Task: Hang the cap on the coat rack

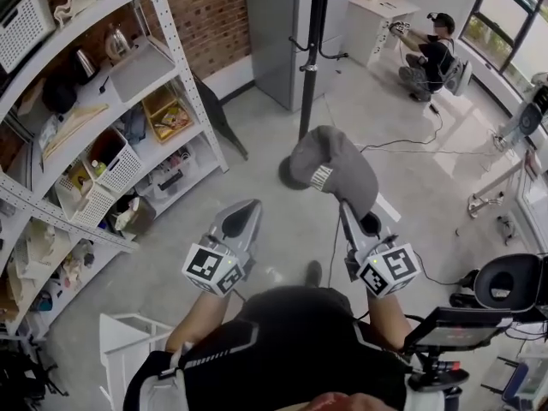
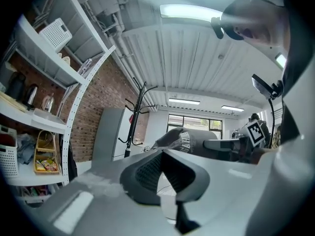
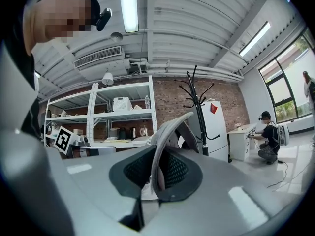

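Grey cloth cap (image 1: 336, 168): likely soft, light, floppy crown, stiffer brim, best held there | up in mid-air, right gripper (image 1: 348, 215) clamped on its edge | left gripper (image 1: 241, 219) jaws together, empty | rack (image 1: 313, 50) well ahead

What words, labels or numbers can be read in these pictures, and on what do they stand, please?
White lettering on the cap: too blurred to read.
Red sticker on the fridge: no print legible.
Marker cubes: square patterns only, no words.
Nothing else is readable.
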